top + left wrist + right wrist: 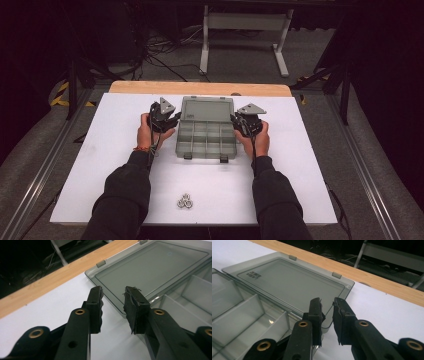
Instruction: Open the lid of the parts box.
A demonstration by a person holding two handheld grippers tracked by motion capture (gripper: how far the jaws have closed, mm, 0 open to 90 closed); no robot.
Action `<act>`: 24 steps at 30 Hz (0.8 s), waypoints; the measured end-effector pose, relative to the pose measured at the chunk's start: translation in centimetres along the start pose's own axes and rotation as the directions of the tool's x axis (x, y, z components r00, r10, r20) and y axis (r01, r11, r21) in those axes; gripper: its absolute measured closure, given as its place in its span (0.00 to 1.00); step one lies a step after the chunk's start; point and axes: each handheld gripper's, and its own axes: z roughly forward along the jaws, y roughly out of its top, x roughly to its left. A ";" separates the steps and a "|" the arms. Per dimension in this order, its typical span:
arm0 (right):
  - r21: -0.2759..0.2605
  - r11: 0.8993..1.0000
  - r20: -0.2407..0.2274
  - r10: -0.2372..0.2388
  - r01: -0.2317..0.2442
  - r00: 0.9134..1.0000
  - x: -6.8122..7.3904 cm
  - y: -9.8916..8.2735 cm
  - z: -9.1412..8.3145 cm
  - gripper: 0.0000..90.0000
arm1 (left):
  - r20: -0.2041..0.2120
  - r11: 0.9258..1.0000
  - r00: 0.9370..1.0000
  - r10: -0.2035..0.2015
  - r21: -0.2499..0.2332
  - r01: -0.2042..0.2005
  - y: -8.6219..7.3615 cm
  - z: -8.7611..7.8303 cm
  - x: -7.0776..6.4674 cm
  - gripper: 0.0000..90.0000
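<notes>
Both fingers spread, empty, flanking organizer box; I keep lid flat, withdrawing evenly.

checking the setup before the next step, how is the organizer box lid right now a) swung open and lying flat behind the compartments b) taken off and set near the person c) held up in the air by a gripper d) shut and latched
a: the lid lies flat on the table behind the compartment tray, joined along the hinge edge, with both grippers beside the box.
</notes>
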 end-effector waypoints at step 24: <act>-0.098 0.991 -0.126 -0.105 0.093 0.986 0.7 0.0 -5.4 0.84 | 0.060 0.985 0.988 0.145 -0.100 -0.138 -0.5 -5.9 -0.3 0.53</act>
